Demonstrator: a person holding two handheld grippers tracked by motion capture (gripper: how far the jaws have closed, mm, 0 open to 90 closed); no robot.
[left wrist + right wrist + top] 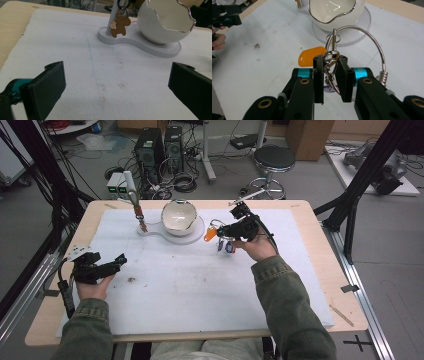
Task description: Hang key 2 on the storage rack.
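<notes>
Keyring (354, 50) w/ orange tag (310, 57) clamped in right gripper (329, 75) jaws, near eggshell bowl (334, 12).

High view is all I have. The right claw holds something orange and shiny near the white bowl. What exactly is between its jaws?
Observer: In the right gripper view, the right claw is shut on a bunch of small metal rings. The orange tag lies beside the jaws, not between them.
Operator: Is anything bigger attached?
Observer: Yes, a large wire ring arches from the bunch toward the bowl.
Operator: And the left claw?
Observer: In the left gripper view, the left claw is open with nothing between its jaws. It faces a brown bear charm hanging at the stand's post.
</notes>
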